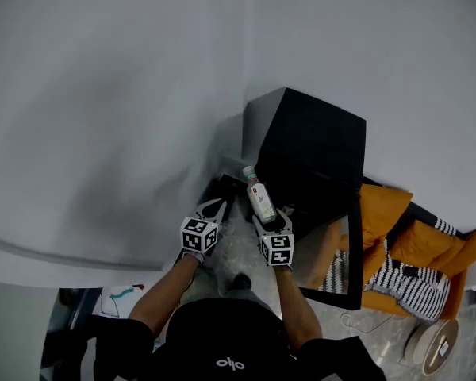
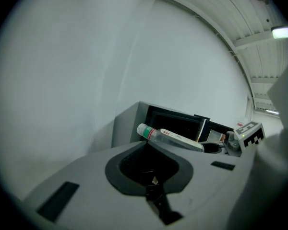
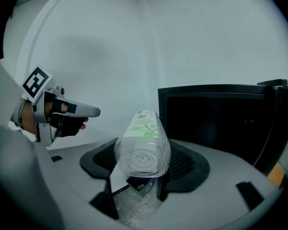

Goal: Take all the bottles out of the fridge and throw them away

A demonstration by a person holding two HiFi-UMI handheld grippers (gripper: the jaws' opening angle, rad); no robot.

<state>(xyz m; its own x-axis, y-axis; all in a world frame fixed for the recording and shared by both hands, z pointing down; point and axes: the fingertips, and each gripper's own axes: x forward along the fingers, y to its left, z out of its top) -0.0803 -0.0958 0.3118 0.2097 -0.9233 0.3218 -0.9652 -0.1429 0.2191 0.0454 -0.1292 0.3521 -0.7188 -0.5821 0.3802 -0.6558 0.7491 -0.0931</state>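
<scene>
Bottle (image 1: pixel 261 198) label (image 3: pixel 143 124): green leaf print and a small red patch; the lettering is too small to read. Person's dark headgear (image 1: pixel 229 363): white mark reading like "olo". Both marker cubes (image 1: pixel 199 235): black-and-white square codes, no letters.

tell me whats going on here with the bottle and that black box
A person stands over a small black fridge with a gripper in each hand. The right gripper is clamped on the base end of a clear plastic bottle, with the capped end pointing away from the person toward the fridge. The left gripper is beside it, jaws together and holding nothing. The bottle is out of the fridge but not yet thrown away.
</scene>
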